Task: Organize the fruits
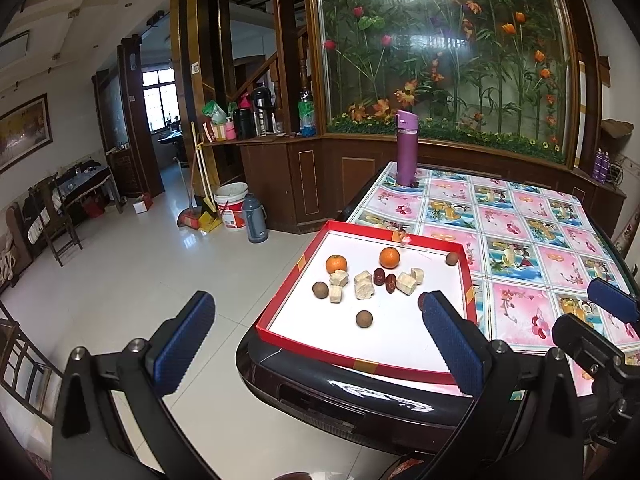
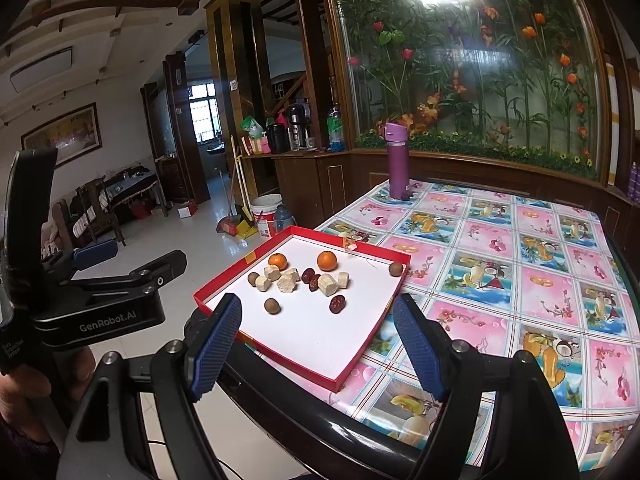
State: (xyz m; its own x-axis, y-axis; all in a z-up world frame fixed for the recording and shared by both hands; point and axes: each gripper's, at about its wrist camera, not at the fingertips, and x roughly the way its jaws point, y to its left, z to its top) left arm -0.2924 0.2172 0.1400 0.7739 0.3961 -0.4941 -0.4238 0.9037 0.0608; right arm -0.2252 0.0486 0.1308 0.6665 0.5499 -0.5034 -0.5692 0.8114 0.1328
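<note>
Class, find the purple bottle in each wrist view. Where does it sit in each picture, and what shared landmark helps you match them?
Left wrist view: purple bottle stands upper centre, on the table's far corner.
Right wrist view: purple bottle stands upper centre-right, on the same far corner.
Shared landmark: the red tray of fruit, nearer the camera.

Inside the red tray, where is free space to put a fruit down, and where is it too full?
Red tray: the white floor near its front rim is bare, below the lone longan. Bare too beside the corner longan. Crowded in the middle, below the oranges.

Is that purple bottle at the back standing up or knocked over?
Upright: the purple bottle stands on its base on the table, cap on top.
</note>
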